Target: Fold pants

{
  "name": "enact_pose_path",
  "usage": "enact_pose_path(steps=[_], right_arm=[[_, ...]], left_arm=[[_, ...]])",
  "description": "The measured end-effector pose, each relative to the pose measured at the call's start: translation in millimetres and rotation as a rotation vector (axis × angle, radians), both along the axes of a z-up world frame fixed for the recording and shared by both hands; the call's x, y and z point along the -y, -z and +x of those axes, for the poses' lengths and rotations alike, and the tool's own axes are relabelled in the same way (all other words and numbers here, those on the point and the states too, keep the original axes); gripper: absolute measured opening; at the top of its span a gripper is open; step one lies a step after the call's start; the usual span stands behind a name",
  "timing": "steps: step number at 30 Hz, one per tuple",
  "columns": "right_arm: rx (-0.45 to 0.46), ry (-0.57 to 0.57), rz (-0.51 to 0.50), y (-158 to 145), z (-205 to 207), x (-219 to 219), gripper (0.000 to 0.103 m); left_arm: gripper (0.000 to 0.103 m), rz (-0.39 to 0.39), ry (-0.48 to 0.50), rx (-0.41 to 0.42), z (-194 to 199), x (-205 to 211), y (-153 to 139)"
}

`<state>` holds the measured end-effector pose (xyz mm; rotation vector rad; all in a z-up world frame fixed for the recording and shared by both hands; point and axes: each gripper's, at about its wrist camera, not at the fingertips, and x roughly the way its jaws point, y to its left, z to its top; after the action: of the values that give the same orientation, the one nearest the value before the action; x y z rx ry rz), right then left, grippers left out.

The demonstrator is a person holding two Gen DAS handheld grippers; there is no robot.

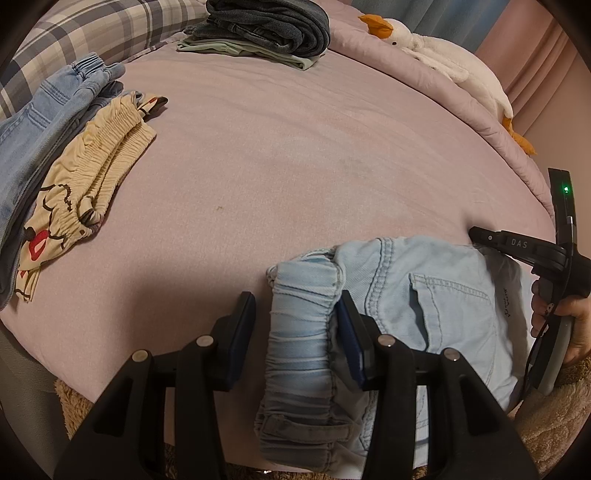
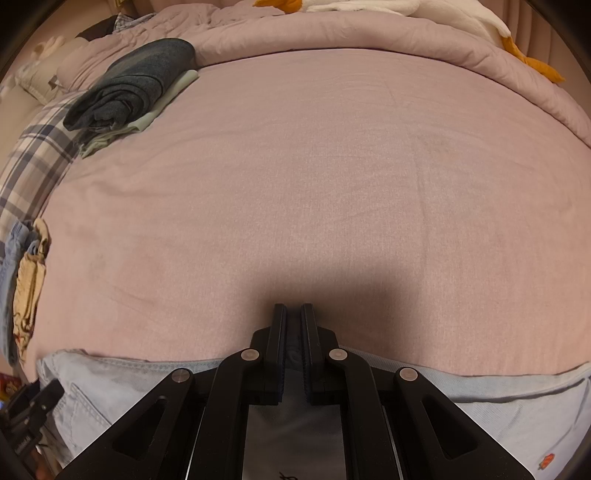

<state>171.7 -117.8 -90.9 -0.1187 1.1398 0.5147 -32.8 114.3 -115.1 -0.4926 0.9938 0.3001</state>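
Pants [image 1: 424,295] in pale denim lie bunched at the bed's [image 1: 295,166] near edge, presumably gathered there for a fold. Left gripper [image 1: 295,332] straddles the elastic waistband, jaws apart, one pad touching; right gripper [image 2: 293,325] is pinched together on a thin layer of that cloth. Farther off sit two clothing heaps: one stack at left [image 1: 74,147], one folded pile [image 1: 258,29] beyond, likely finished.
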Motion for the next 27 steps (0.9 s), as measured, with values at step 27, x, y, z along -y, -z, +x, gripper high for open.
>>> enact_pose_path(steps=[27], right_arm=[[0.0,-0.002,0.003,-1.2,0.3,1.0,0.007]], left_arm=[[0.047,0.007,0.0,-0.004,0.6,-1.0,0.2]])
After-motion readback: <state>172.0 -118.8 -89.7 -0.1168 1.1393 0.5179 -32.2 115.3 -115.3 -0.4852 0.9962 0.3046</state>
